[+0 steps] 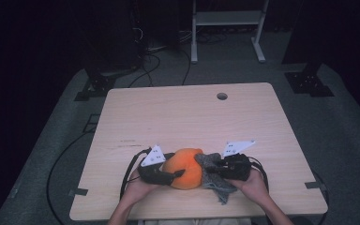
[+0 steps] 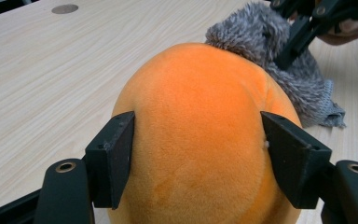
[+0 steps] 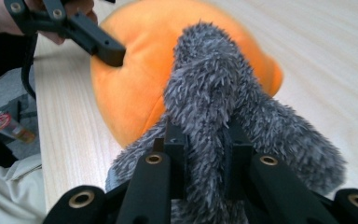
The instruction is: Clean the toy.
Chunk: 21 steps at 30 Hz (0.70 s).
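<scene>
Left gripper (image 2: 198, 158) fingers press both sides of an orange plush ball (image 2: 200, 130) on the table (image 2: 42, 84); right gripper (image 3: 205, 144) fingers pinch grey fuzzy cloth (image 3: 214, 93). No writing readable.

Pale wooden tabletop (image 1: 178, 117) with a round cable hole (image 1: 222, 96) near its far edge, white frame (image 1: 227, 28) standing beyond it.

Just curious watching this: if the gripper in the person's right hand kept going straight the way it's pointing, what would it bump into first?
The right gripper is already clamped on the grey fuzzy cloth. Straight ahead, just past that tuft, sits the orange plush ball, so it would probably press into that first; the cloth seems to touch it already.
</scene>
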Each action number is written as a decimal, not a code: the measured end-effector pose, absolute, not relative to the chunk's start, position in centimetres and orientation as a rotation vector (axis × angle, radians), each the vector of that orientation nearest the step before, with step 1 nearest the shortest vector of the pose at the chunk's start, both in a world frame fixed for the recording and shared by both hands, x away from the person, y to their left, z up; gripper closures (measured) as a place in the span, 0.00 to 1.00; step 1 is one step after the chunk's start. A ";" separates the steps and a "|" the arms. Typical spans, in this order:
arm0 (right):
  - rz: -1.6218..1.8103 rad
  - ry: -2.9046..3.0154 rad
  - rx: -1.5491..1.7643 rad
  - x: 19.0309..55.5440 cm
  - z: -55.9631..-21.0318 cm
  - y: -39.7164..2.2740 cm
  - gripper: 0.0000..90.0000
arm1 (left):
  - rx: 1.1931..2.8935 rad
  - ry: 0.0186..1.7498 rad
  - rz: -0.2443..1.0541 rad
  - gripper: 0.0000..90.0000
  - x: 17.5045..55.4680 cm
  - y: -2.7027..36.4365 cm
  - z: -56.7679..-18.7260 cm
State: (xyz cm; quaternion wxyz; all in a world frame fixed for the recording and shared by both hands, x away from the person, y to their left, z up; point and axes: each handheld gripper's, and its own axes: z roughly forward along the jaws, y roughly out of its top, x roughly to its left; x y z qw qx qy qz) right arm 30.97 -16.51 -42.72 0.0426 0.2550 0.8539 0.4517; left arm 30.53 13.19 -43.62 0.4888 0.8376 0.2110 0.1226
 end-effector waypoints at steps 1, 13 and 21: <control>1.423 2.579 0.774 31.0 -42.1 -16.4 0.83 | 2.031 0.515 0.289 0.33 30.5 13.3 -43.6; 1.417 2.641 0.765 30.6 -43.2 -16.3 0.84 | 2.038 0.568 0.213 0.28 31.1 13.6 -43.4; 1.430 2.602 0.772 30.4 -42.5 -16.3 0.84 | 2.047 0.524 0.229 0.31 30.8 13.8 -43.5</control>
